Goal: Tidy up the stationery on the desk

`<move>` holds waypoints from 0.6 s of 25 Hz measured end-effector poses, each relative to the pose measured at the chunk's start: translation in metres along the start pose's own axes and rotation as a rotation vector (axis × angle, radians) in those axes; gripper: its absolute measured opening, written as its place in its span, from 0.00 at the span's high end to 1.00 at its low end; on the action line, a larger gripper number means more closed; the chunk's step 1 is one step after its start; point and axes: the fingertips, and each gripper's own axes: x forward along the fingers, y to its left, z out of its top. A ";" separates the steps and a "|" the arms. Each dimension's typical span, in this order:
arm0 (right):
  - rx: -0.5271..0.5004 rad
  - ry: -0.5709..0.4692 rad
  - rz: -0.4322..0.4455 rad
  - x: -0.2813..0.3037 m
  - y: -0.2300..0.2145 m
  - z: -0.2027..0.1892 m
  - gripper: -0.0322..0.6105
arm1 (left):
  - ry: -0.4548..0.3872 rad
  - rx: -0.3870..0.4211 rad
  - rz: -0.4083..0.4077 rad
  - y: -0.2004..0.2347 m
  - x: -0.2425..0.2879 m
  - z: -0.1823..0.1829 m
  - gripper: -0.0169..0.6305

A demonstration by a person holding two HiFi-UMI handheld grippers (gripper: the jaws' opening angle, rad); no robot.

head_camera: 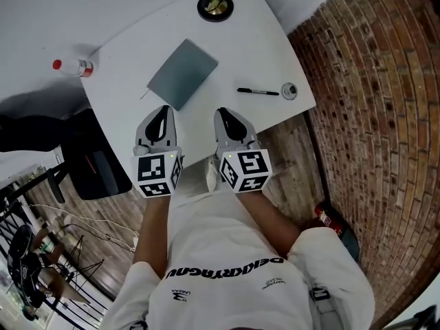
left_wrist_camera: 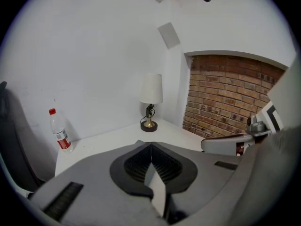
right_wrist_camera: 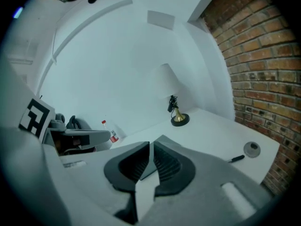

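A grey notebook (head_camera: 182, 73) lies closed in the middle of the white desk (head_camera: 130, 47). To its right lie a black pen (head_camera: 258, 91) (right_wrist_camera: 236, 158) and a small round silver item (head_camera: 289, 91) (right_wrist_camera: 252, 149). Both grippers hover side by side over the desk's near edge, pointing at the notebook. My left gripper (head_camera: 163, 108) (left_wrist_camera: 151, 144) is shut, its tips meeting with nothing between them. The jaws of my right gripper (head_camera: 222, 111) (right_wrist_camera: 151, 143) stand a narrow slit apart and hold nothing. Neither gripper touches any stationery.
A lamp with a round dark base (head_camera: 215, 7) (left_wrist_camera: 151, 102) stands at the desk's far corner. A plastic bottle with a red cap (head_camera: 74, 67) (left_wrist_camera: 59, 132) lies at the desk's left edge. A brick wall (head_camera: 371, 81) runs along the right. A dark chair (head_camera: 89, 160) stands left of the desk.
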 end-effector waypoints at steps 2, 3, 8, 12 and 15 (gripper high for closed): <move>0.009 0.019 -0.019 0.008 -0.004 -0.004 0.91 | 0.017 0.005 -0.019 0.003 0.012 -0.002 0.97; 0.015 0.027 -0.029 0.012 -0.006 -0.007 0.90 | 0.030 0.008 -0.035 0.004 0.018 -0.005 0.95; 0.088 0.069 -0.075 0.037 -0.014 -0.024 0.87 | 0.097 0.026 -0.093 0.020 0.047 -0.017 0.86; 0.139 0.097 -0.109 0.061 -0.021 -0.038 0.84 | 0.139 0.055 -0.112 0.040 0.070 -0.028 0.85; 0.167 0.110 -0.127 0.076 -0.021 -0.045 0.83 | 0.167 0.079 -0.132 0.051 0.087 -0.035 0.82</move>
